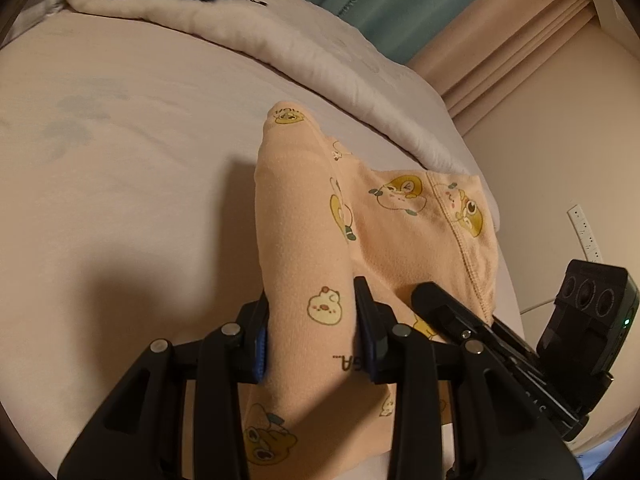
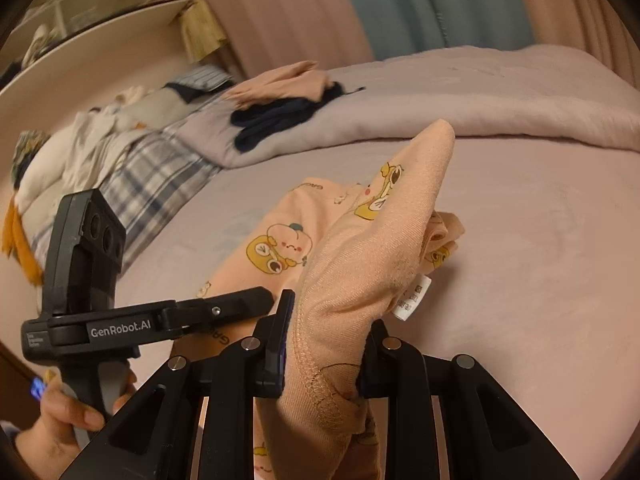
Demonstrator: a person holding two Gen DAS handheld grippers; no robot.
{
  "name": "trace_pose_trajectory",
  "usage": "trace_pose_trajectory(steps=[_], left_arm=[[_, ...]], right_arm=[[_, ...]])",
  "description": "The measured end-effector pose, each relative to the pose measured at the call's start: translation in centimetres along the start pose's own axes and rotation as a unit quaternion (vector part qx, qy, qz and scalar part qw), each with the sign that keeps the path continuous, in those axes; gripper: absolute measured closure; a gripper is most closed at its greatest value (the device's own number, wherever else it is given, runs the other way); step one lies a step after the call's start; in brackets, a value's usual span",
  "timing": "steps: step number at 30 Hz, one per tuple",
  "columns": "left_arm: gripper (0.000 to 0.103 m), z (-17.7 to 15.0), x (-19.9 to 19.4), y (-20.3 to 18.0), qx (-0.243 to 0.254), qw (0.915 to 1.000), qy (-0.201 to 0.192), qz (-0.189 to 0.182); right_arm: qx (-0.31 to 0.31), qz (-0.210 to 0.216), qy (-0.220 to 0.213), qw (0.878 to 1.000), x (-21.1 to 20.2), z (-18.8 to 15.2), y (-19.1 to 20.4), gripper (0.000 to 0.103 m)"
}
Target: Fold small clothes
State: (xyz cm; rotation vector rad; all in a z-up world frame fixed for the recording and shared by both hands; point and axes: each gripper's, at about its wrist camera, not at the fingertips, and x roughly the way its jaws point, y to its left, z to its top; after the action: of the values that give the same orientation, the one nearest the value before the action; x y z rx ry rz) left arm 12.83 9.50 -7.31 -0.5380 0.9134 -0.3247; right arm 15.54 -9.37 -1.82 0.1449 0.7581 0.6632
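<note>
Garment point(image 2: 360, 280): white label and person's hand point(image 2: 60, 420) only in right-wrist view.

Bed: pale pink sheet point(image 2: 540, 240) fills the lower half of both views.
Duvet: rumpled, pale point(image 2: 460, 92), lying across the far side of the bed.
Curtains: pink point(image 2: 280, 8) with a teal panel point(image 2: 432, 0), top of frame.
Shelving: white unit point(image 2: 100, 12), upper left.
Wall: plain, with a white socket strip point(image 1: 585, 234), right edge.
Light: warm, dim.

right hand-held gripper point(image 2: 326, 344) | clamped on peach garment point(image 2: 360, 264) | above bed point(image 2: 540, 260)
</note>
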Motion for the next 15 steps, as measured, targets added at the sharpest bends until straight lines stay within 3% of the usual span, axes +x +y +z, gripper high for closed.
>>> trace_pose_trajectory(steps=[12,15], left_arm=[[0.068,-2.3,-1.3,3.8,-0.007,0.999,-0.009,0.044],[0.068,-3.1,-0.6,5.3,-0.017,0.9984,0.006,0.054]], right_arm=[[-0.029,0.0,0.027,0.999,2.7,-2.4,3.2,0.077],[-0.025,-0.002,0.044,0.999,3.6,-3.3,3.0,0.076]])
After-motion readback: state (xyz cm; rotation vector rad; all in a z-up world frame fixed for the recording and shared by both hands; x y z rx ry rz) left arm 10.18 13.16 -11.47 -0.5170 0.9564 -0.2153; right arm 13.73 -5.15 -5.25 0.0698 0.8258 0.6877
